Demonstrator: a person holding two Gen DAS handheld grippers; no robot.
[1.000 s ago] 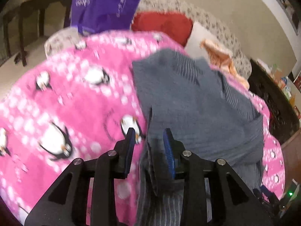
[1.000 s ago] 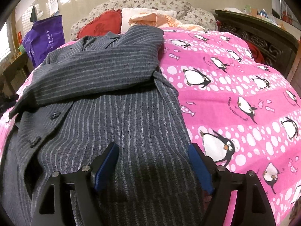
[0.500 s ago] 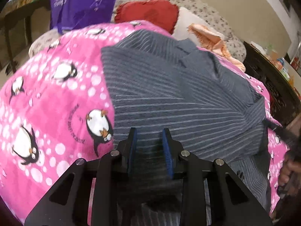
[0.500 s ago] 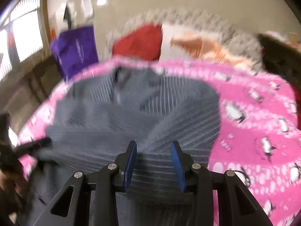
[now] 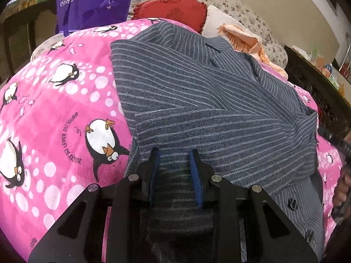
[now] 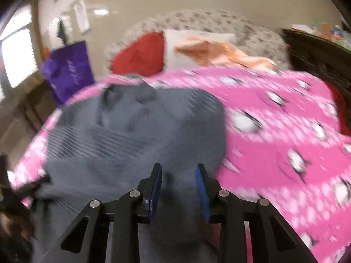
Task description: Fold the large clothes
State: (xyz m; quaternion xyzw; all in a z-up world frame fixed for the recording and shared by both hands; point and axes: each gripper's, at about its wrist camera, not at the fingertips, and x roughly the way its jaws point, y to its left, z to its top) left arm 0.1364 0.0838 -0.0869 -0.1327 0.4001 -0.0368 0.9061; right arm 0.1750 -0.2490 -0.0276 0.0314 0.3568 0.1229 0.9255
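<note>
A grey pinstriped jacket (image 5: 208,100) lies on a pink penguin-print blanket (image 5: 57,114), its sleeves folded across the body. My left gripper (image 5: 174,166) is shut on the jacket's lower hem fabric, which fills the gap between its blue pads. In the blurred right wrist view the jacket (image 6: 136,131) lies ahead, and my right gripper (image 6: 178,186) is shut on the jacket's near edge. The left gripper's tip (image 6: 33,186) shows at the jacket's left corner.
Red (image 5: 173,13), white and orange pillows lie at the head of the bed. A purple bag (image 5: 92,0) hangs at the left. A dark wooden cabinet (image 5: 318,83) with clutter stands on the right. A dark table (image 5: 19,22) stands far left.
The right gripper closed from wide open onto the jacket's near edge and lifted with it. The left gripper kept its hold and carried the hem forward and up.
</note>
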